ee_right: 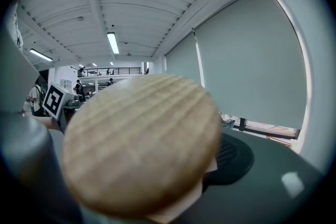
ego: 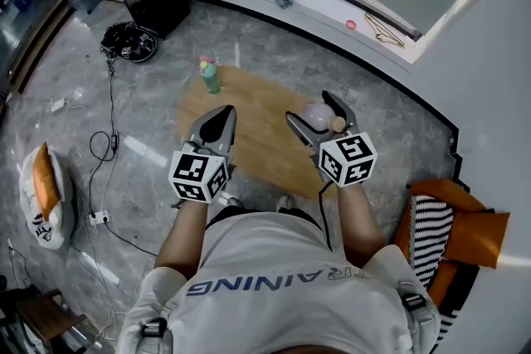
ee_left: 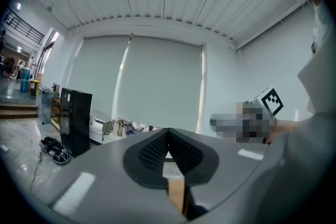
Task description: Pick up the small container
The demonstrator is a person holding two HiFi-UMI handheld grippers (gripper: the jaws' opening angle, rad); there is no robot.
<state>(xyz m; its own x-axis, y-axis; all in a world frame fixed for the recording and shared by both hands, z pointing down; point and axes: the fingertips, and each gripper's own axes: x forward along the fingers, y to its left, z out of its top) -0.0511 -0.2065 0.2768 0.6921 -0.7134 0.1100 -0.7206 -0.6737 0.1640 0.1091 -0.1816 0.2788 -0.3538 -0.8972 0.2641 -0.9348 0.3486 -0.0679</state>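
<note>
1. Grey stone floor (ego: 149,79) surrounds me.
2. Wooden table (ego: 257,108) lies below my grippers.
3. Small container (ego: 315,115), pale pink with a wooden lid (ee_right: 142,144), sits over the table, clamped in my right gripper (ego: 309,105).
4. Left gripper (ego: 220,113): jaws together, empty.

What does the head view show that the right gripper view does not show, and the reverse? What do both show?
Only the head view: the wooden table and the bottle standing on it. Only the right gripper view: the ceiling lights. Both: the small container, held between the jaws of the right gripper, with its wooden lid.
</note>
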